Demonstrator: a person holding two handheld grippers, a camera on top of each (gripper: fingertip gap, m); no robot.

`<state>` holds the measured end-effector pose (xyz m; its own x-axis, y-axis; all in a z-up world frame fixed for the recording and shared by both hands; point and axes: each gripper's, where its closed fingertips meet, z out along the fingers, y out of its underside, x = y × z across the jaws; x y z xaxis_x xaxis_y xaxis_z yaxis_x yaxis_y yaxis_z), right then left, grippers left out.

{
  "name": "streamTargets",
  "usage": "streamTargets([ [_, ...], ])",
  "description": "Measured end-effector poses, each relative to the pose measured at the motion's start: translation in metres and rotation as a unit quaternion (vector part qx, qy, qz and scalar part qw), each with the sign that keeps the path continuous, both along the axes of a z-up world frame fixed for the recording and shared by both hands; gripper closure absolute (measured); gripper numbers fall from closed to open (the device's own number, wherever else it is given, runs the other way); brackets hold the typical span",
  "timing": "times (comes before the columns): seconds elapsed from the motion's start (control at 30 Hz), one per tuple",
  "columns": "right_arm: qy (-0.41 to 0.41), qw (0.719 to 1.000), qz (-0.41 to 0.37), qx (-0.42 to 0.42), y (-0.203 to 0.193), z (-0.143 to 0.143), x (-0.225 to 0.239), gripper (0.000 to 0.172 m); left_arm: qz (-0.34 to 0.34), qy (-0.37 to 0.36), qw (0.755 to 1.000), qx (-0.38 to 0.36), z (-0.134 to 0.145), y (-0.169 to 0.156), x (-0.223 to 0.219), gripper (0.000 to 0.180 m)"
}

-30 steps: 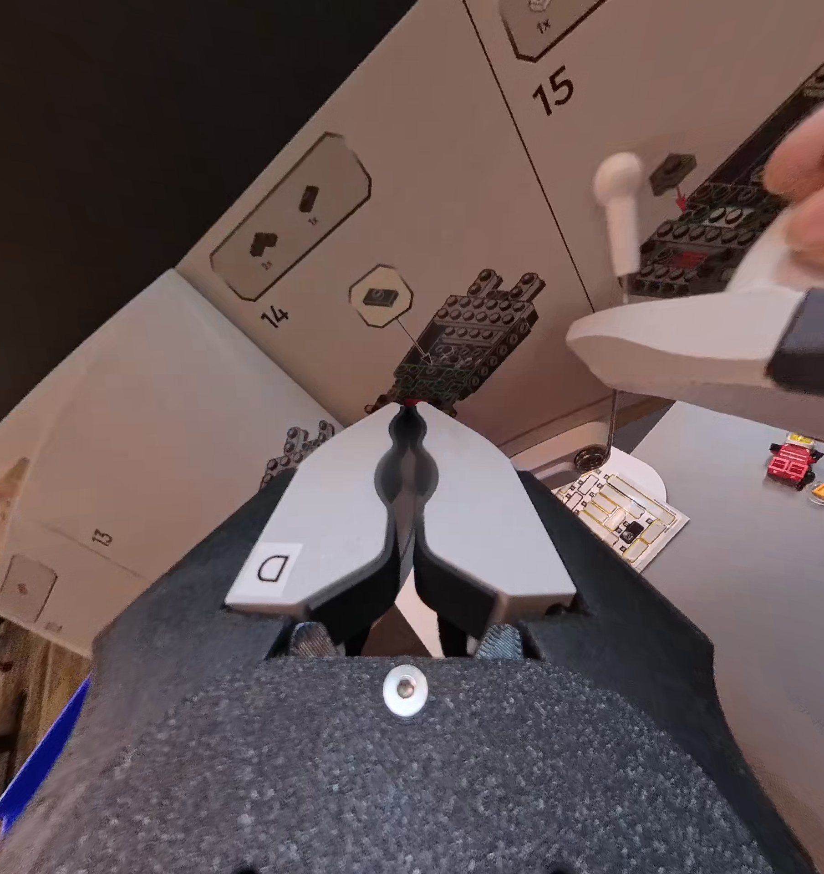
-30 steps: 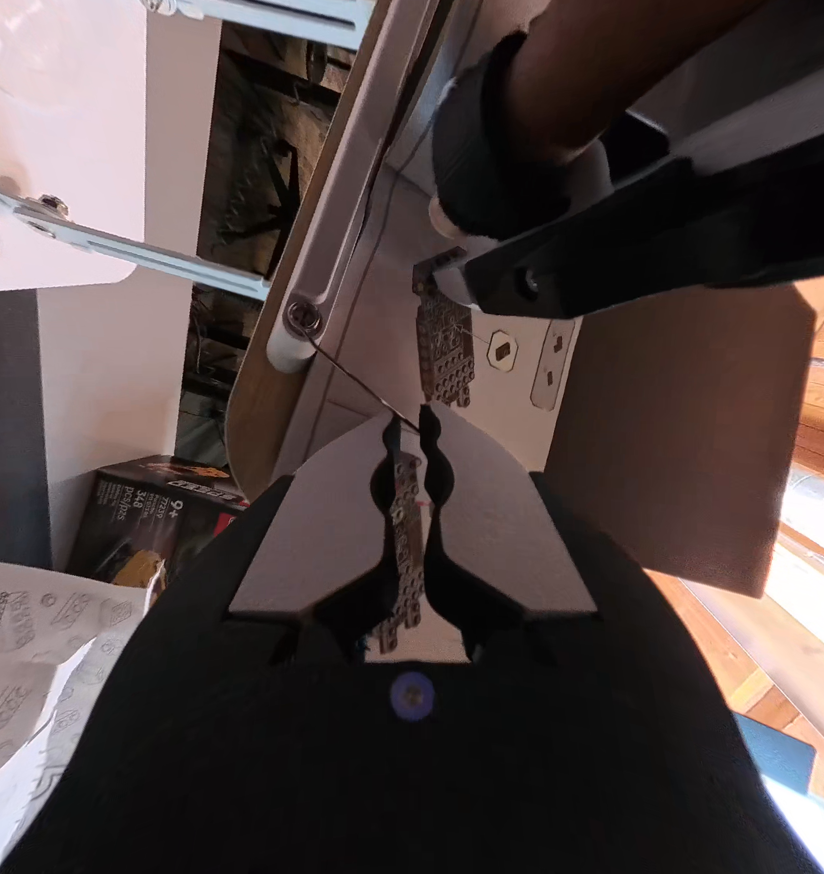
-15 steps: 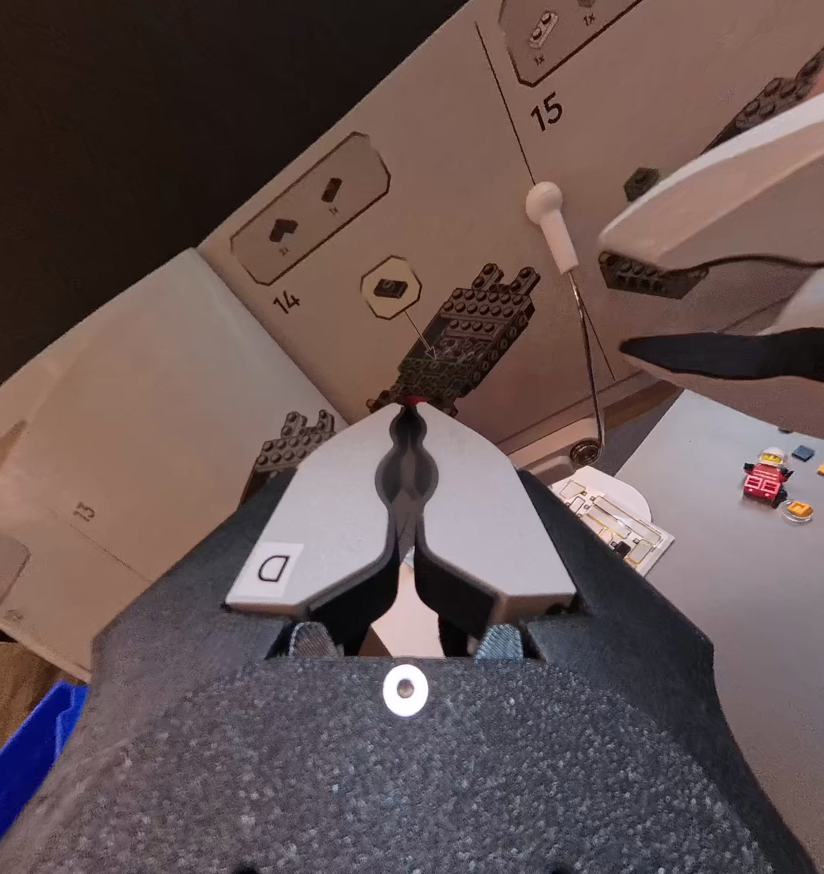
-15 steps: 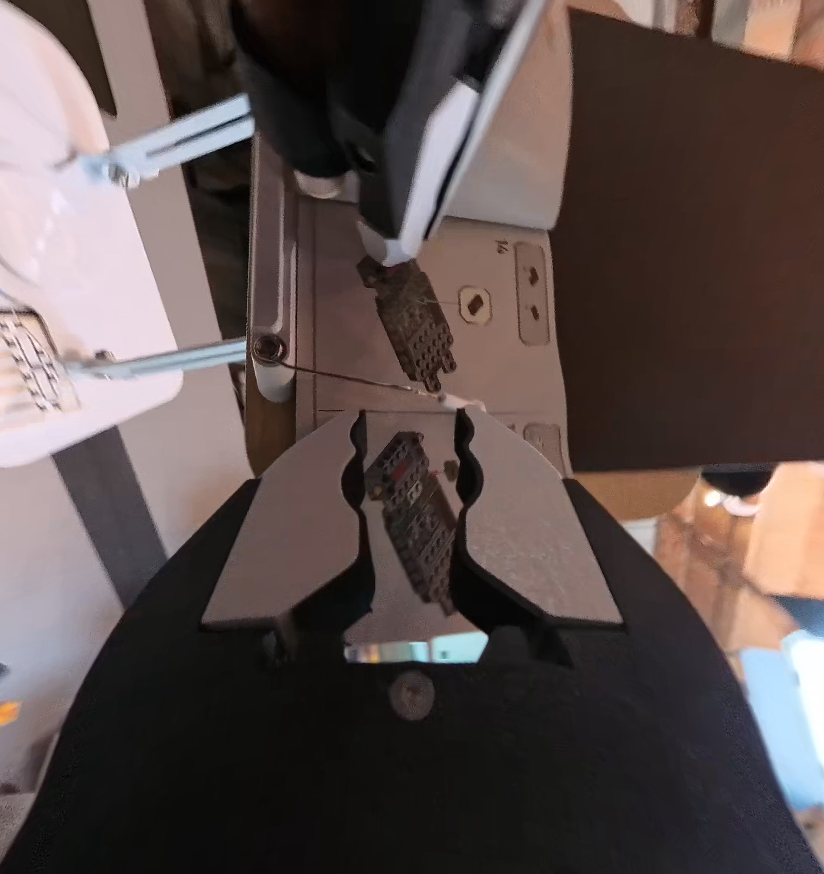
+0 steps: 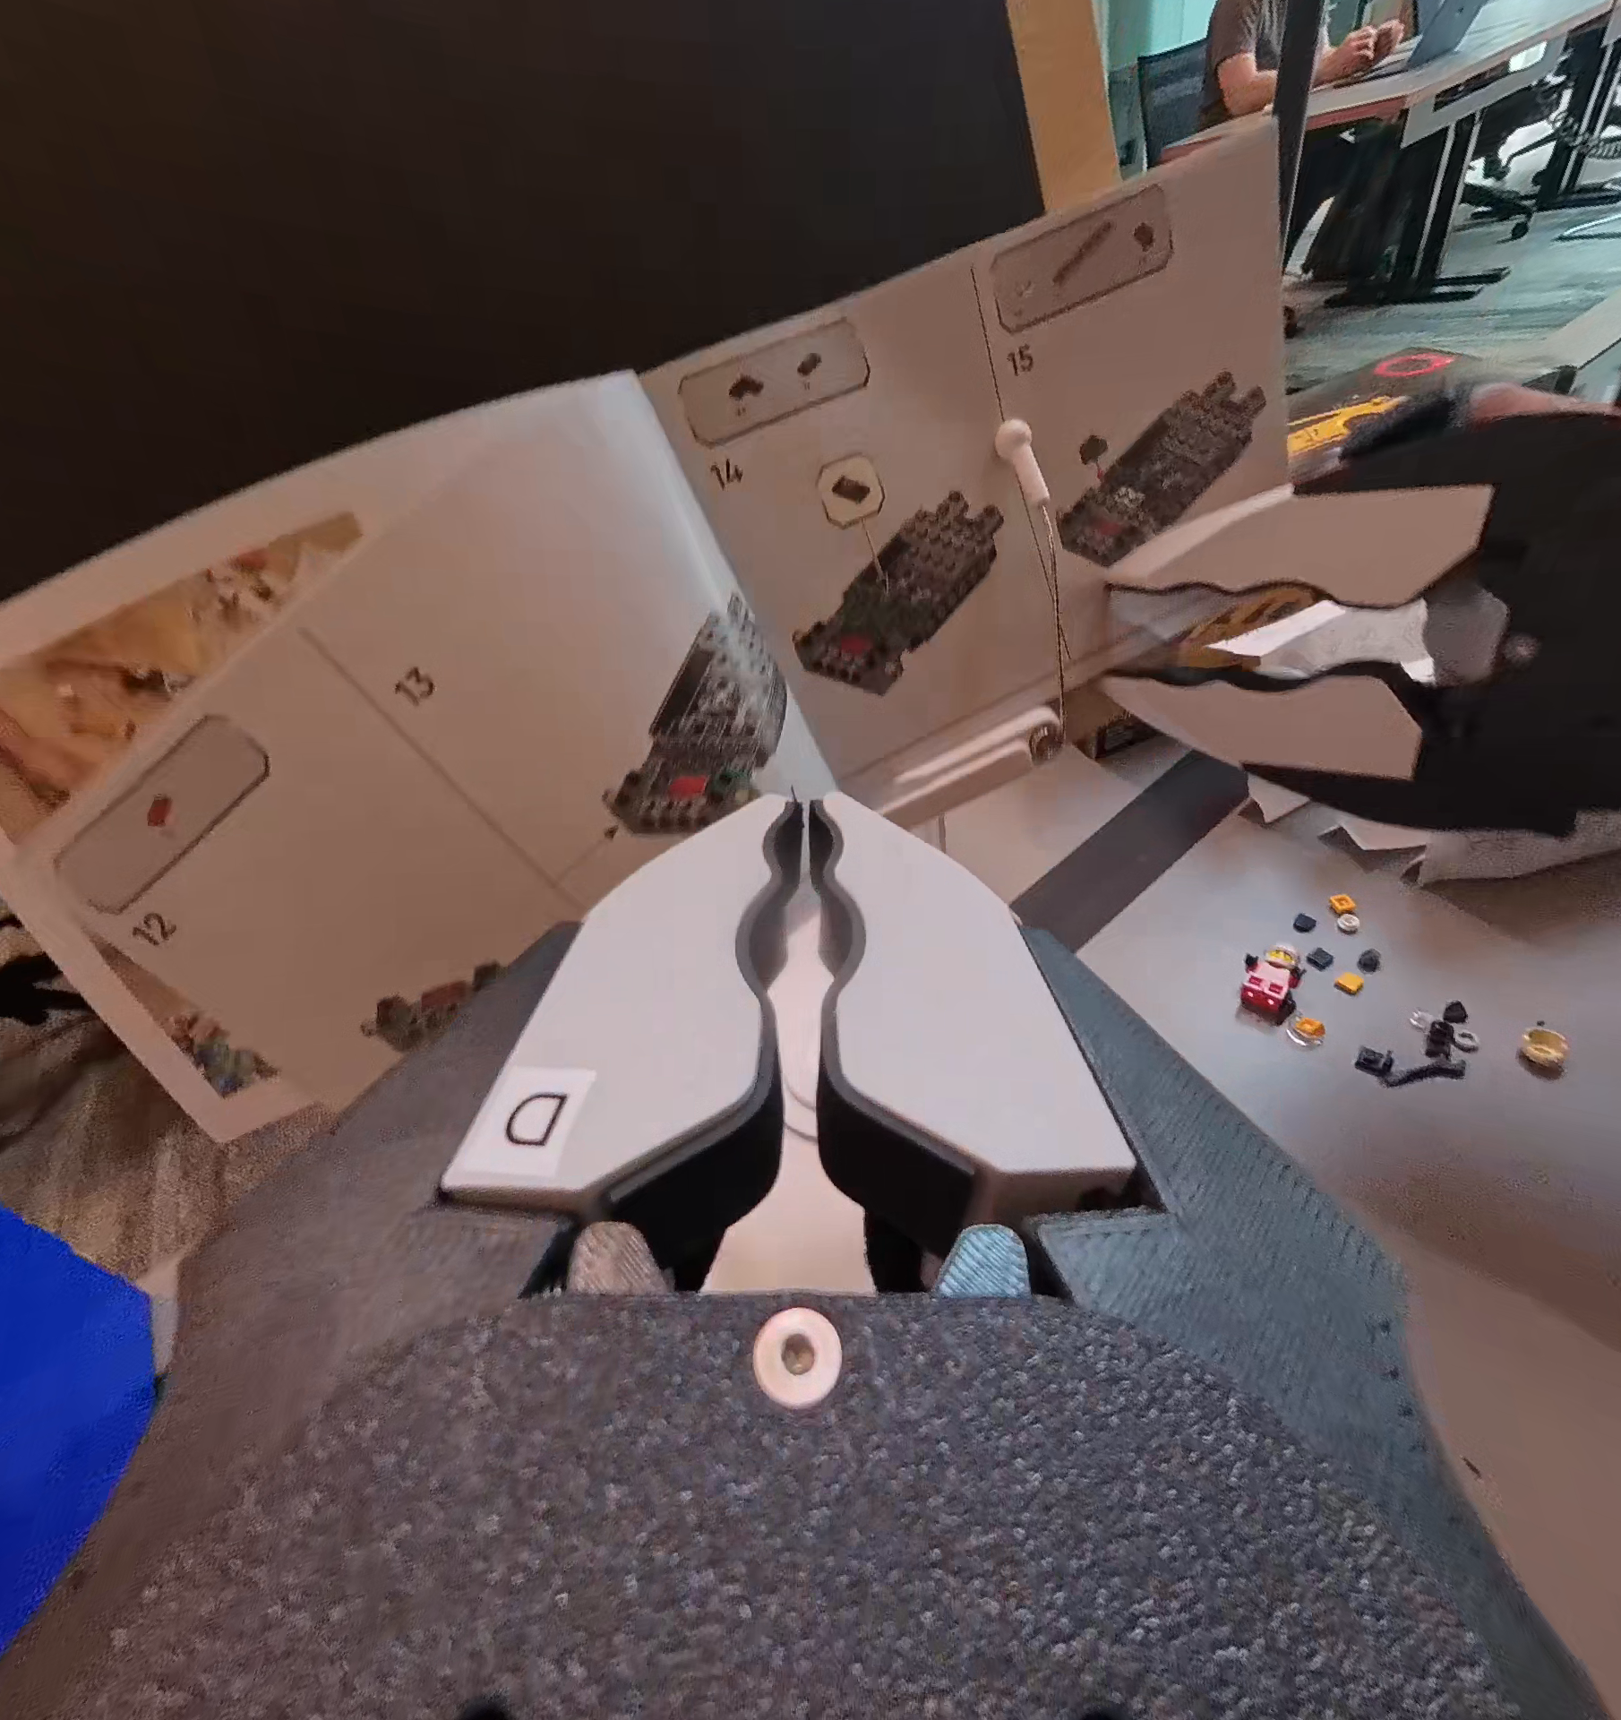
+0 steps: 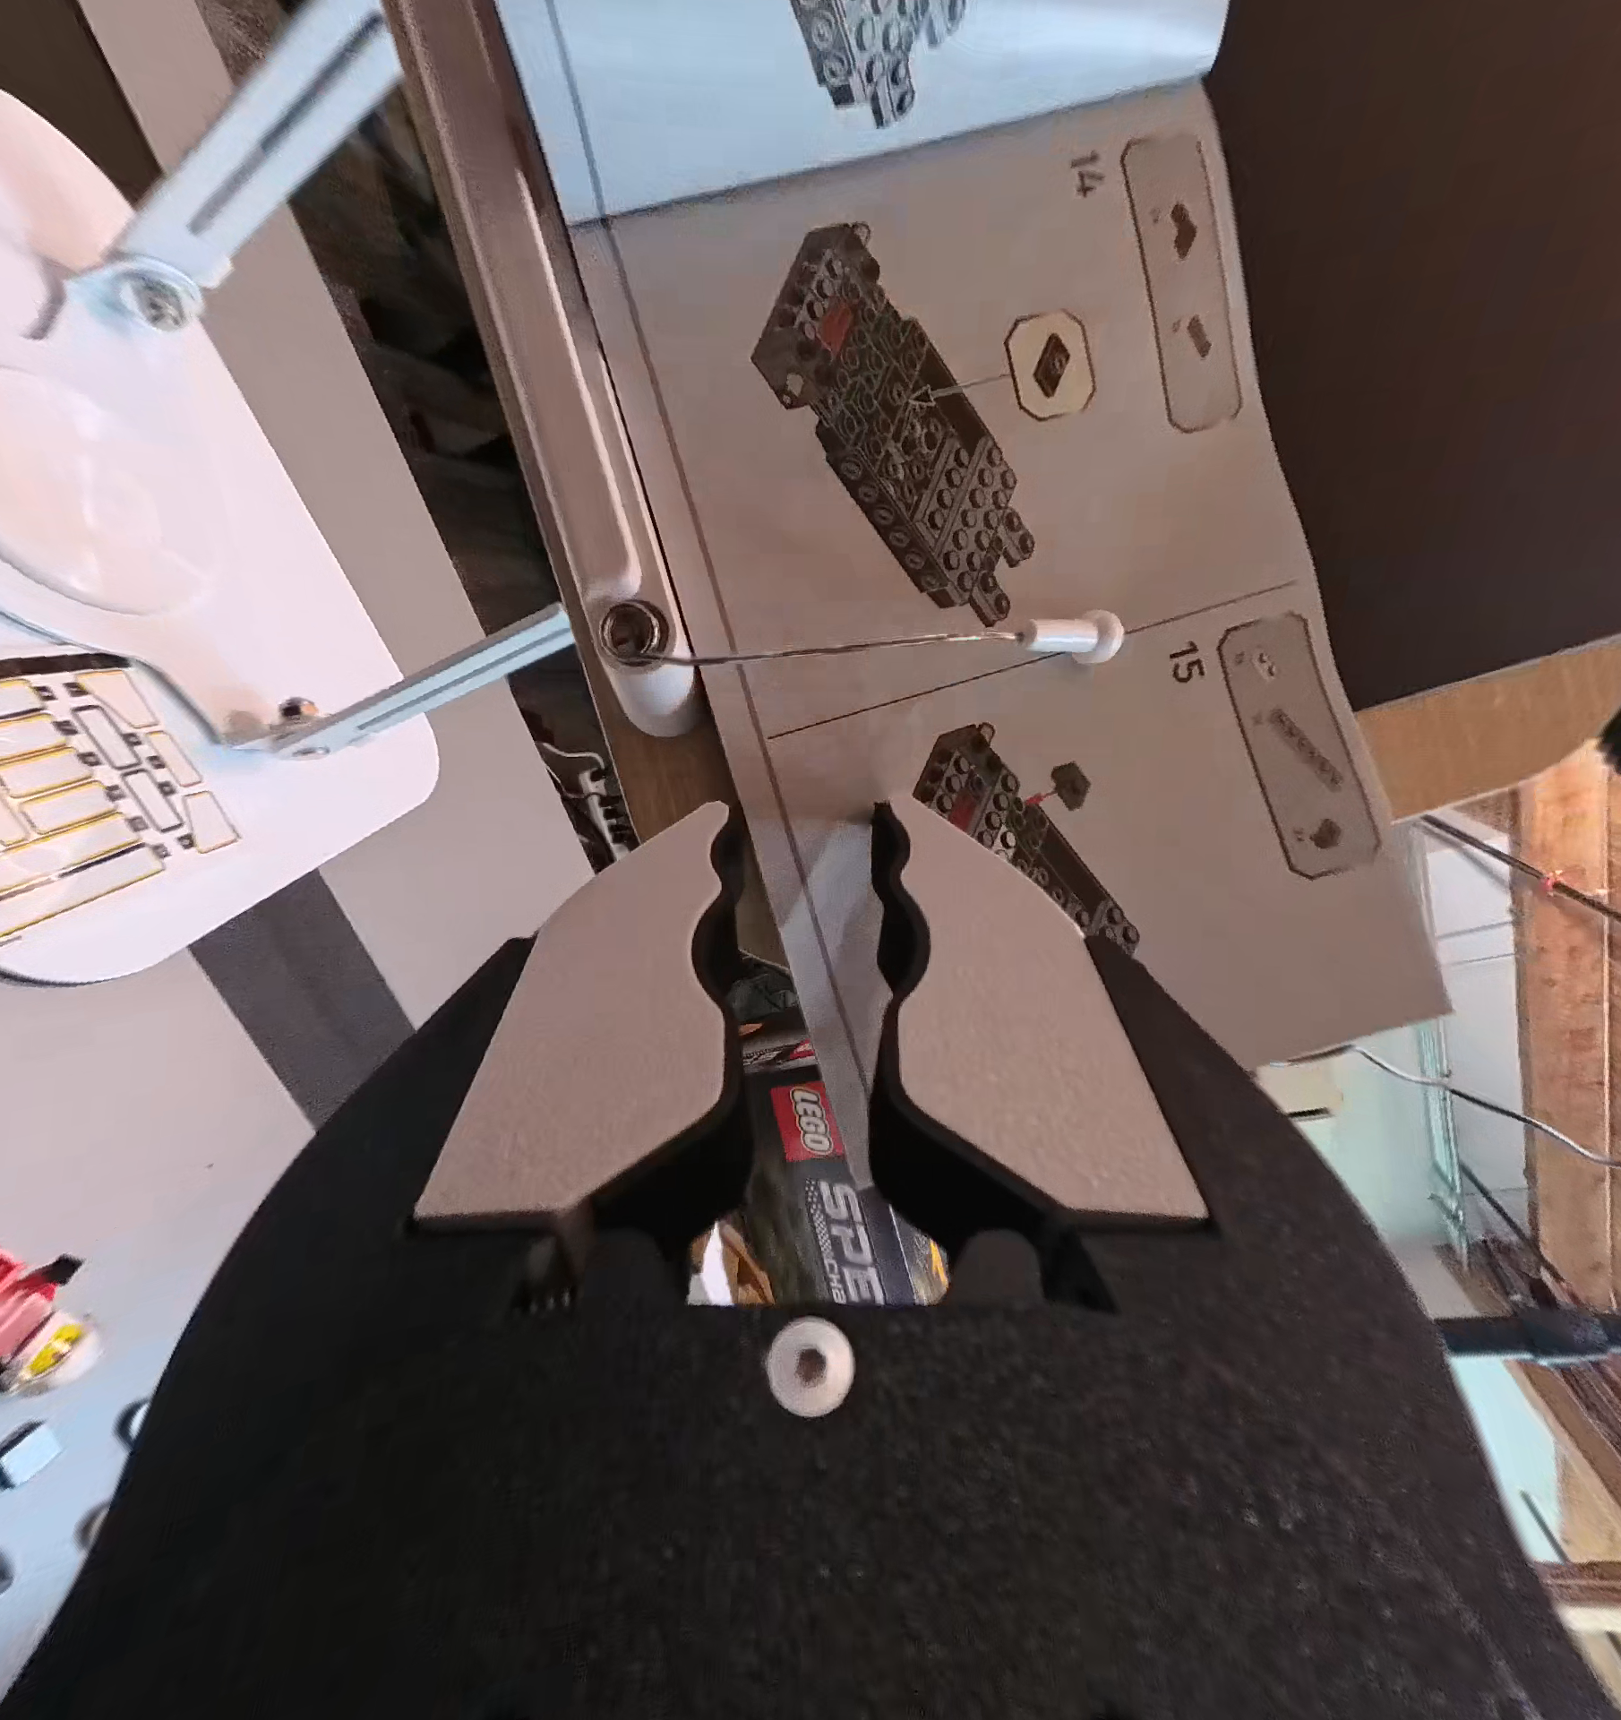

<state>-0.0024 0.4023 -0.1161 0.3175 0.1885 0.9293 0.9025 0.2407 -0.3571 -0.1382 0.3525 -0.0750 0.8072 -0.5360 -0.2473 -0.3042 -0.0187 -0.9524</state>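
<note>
Up front in the left wrist view, the left gripper (image 5: pixel 805 808) pinches a thin page edge of the propped instruction booklet (image 5: pixel 472 596), lifting it. Right wrist view: the right gripper (image 6: pixel 802 812) gapes beside that booklet (image 6: pixel 1160 521), holding nothing, below its wire page holder (image 6: pixel 1072 637).

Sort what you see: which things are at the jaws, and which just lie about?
At the jaws: page, pinched by left gripper; booklet, its edge between the open right gripper jaws.
Lying about: minifigure, loose bricks, sticker sheet, box.
</note>
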Motion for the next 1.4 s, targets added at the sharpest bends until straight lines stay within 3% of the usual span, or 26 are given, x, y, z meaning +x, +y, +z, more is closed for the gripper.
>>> streamTargets([
  [0.2,0.001,1.000,-0.015,-0.005,0.026,-0.002,0.006,0.145,0.008,-0.020,0.999,-0.027,-0.022,-0.005,-0.010,0.180],
  [0.33,0.010,1.000,-0.020,-0.012,0.023,-0.002,0.008,0.145,0.007,-0.027,0.999,-0.024,-0.024,-0.007,-0.008,0.180],
  [0.53,0.091,0.995,0.002,-0.033,-0.004,-0.004,0.013,0.145,0.011,-0.014,0.999,-0.026,-0.034,-0.008,-0.005,0.179],
  [0.73,0.152,0.985,0.031,-0.079,-0.039,-0.015,0.012,0.144,0.084,0.047,0.995,-0.037,-0.048,0.020,-0.035,0.179],
  [0.93,0.173,0.977,0.050,-0.111,-0.073,-0.027,0.015,0.144,0.128,0.053,0.989,-0.050,-0.042,0.054,-0.069,0.176],
  [1.1,0.213,0.966,0.057,-0.139,-0.086,-0.036,0.015,0.144,0.142,0.067,0.987,-0.041,-0.035,0.063,-0.077,0.177],
  [1.23,0.234,0.958,0.064,-0.150,-0.080,-0.036,0.006,0.144,0.150,0.086,0.984,-0.041,-0.034,0.069,-0.084,0.178],
  [1.4,0.295,0.943,0.049,-0.145,-0.033,0.001,-0.011,0.134,0.147,0.074,0.985,-0.043,-0.034,0.071,-0.083,0.177],
])
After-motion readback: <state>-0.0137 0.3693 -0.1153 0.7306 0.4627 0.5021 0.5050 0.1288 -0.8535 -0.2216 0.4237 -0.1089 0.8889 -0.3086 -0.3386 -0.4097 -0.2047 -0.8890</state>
